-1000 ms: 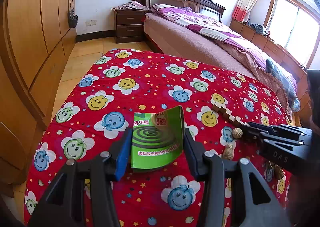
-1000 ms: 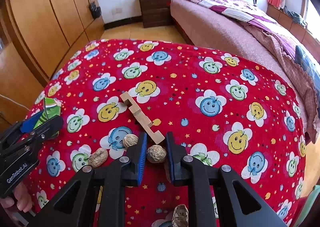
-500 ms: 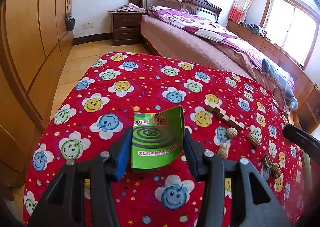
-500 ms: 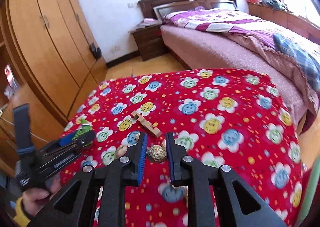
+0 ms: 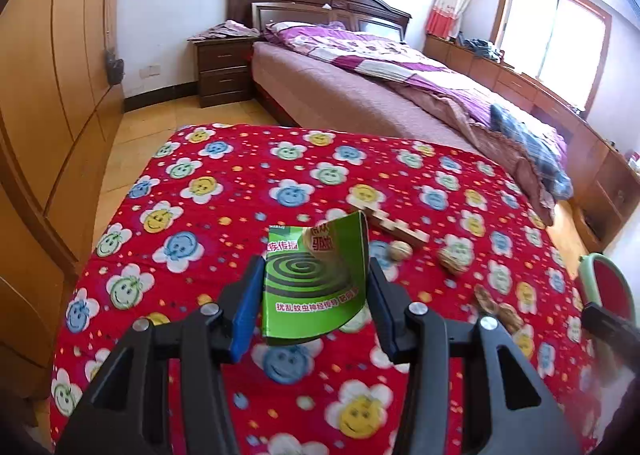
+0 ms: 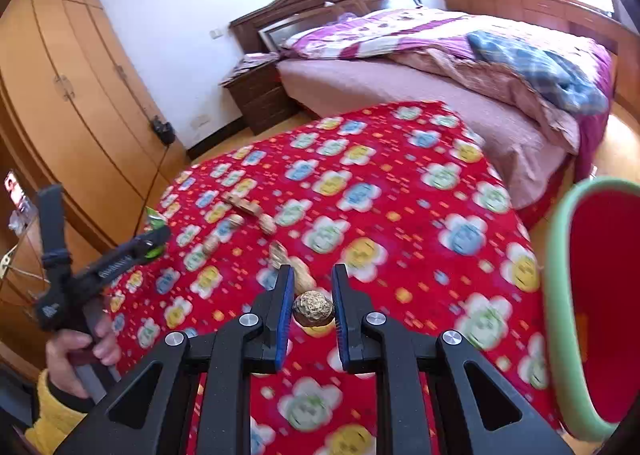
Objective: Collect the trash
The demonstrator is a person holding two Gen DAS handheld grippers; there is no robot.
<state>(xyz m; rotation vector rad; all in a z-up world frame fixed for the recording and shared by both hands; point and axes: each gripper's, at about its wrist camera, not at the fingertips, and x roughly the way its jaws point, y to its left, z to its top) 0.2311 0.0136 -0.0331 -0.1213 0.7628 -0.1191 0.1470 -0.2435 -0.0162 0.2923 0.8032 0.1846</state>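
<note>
Left wrist view: left gripper (image 5: pixel 316 295) clamped on green box (image 5: pixel 316 287) above red cloth (image 5: pixel 224 191), right gripper (image 6: pixel 308 311) pinching walnut (image 6: pixel 313 309) w/ red bin (image 6: pixel 600 295) just to its right, more shells (image 5: pixel 496 305) on cloth.

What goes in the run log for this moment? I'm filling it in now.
left gripper: shut on green packet | right gripper: shut on walnut | red bin: right of the walnut | shells on cloth

We are in a home bedroom. We see a made-up bed (image 5: pixel 360 95) with a dark headboard (image 5: pixel 316 3), a nightstand (image 5: pixel 224 69), wooden wardrobes (image 5: pixel 52 67) and a curtained window (image 5: pixel 556 39).
</note>
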